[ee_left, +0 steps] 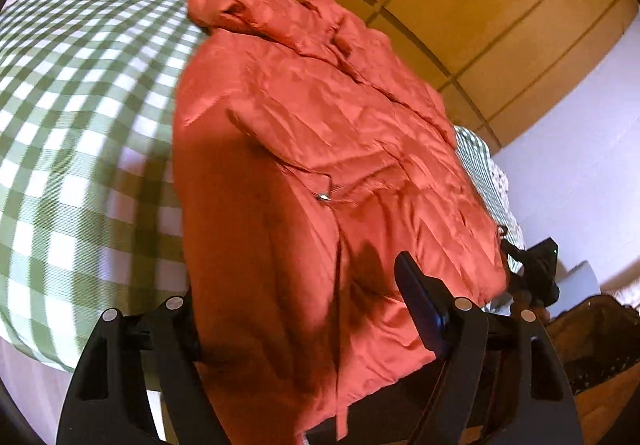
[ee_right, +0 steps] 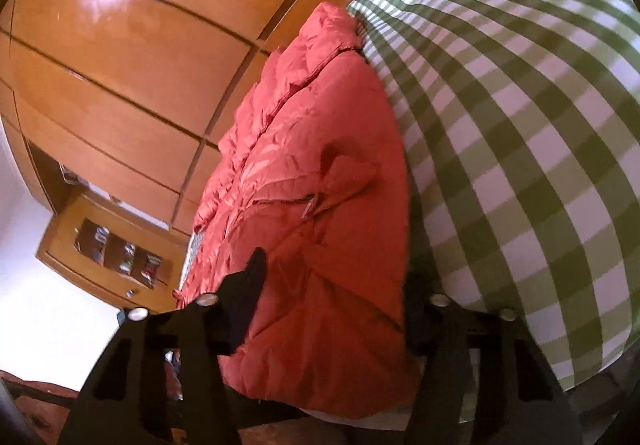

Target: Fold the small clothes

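Your red puffer jacket (ee_left: 320, 165) lies flat on the green-checked bedspread (ee_left: 80, 105); light, puffy and slick, so pinch deep at the hem; left gripper (ee_left: 304, 305) and right gripper (ee_right: 336, 309) both straddle that hem, whether clamped I cannot tell.

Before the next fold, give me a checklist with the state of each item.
1. Jacket lies on the checked sheet: ok.
2. Hem between the left gripper fingers: ok.
3. Hem between the right gripper fingers: ok.
4. Left pads pressing the fabric: cannot tell, one finger is hidden under the jacket.
5. Right pads pressing the fabric: cannot tell.
6. Jacket front smooth: not ok, a pocket flap sticks up and the fabric is wrinkled.
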